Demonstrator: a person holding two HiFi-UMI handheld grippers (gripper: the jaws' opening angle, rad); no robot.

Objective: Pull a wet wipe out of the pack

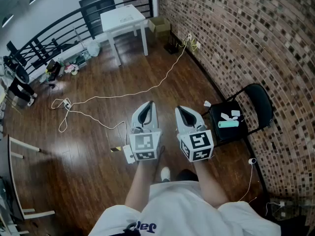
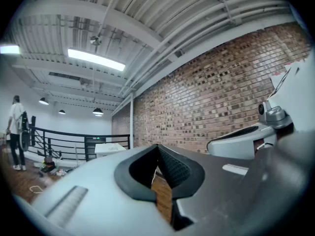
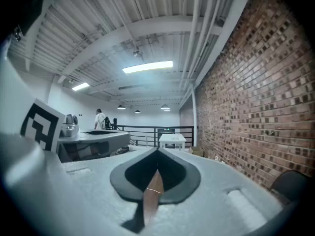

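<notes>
teal item (image 1: 228, 124) on black chair (image 1: 261, 104) too small to identify

Wooden floor (image 1: 123, 68) lies open ahead and left; brick wall (image 1: 256, 38) and black chair (image 1: 261, 104) close the right side.

Small items (image 1: 229, 124) on chair (image 1: 261, 105), unidentifiable.

White table (image 1: 123, 17) far off; cable (image 1: 142, 91) (white) crossing wood floor (image 1: 98, 68).
</notes>
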